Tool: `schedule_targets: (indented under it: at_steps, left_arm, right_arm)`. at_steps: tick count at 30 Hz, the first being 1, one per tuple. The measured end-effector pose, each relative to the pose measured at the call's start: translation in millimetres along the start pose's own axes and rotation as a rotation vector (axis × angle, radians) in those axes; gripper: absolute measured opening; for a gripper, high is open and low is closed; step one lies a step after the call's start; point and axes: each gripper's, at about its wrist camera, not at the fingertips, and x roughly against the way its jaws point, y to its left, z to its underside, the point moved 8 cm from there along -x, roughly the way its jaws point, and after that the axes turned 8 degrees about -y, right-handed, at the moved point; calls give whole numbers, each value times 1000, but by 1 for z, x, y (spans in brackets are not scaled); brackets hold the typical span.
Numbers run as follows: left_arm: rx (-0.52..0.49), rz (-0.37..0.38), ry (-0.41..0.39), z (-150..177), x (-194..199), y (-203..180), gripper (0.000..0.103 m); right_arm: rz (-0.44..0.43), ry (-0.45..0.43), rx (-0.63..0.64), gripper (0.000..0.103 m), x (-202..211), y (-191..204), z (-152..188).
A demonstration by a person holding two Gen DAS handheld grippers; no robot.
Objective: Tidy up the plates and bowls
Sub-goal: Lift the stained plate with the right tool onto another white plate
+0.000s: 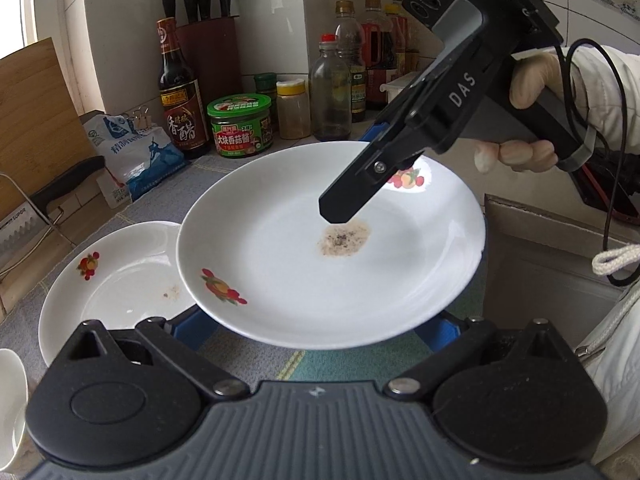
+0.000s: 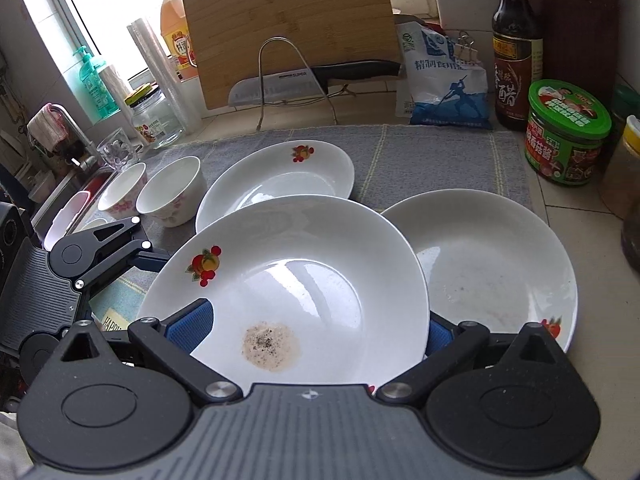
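Clearly the work is only started: the right hand-held gripper [image 2: 308,332] pinches the stained plate [image 2: 288,280] above two unstacked plates; the left hand-held gripper [image 1: 316,332] looks spread; both bowls [image 2: 154,192] wait.

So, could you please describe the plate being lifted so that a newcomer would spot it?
On the grey cloth mat sit three white fruit-print plates. It is the nearest plate, raised above the others, alone bearing a brown peppery stain.
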Motion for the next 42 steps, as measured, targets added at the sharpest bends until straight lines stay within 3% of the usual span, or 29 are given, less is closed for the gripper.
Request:
schedule_targets:
  at_steps: [7, 17, 42]
  left_arm:
    - [-6, 33, 16, -15, -36, -10, 102]
    - [-26, 20, 47, -26, -65, -8, 102]
    - [-1, 18, 84, -27, -91, 3, 102]
  right_arm:
    - [31, -18, -34, 103, 5, -38, -1]
    - [37, -31, -76, 103, -7, -73, -4]
    - [96, -15, -129, 103, -14, -100, 0]
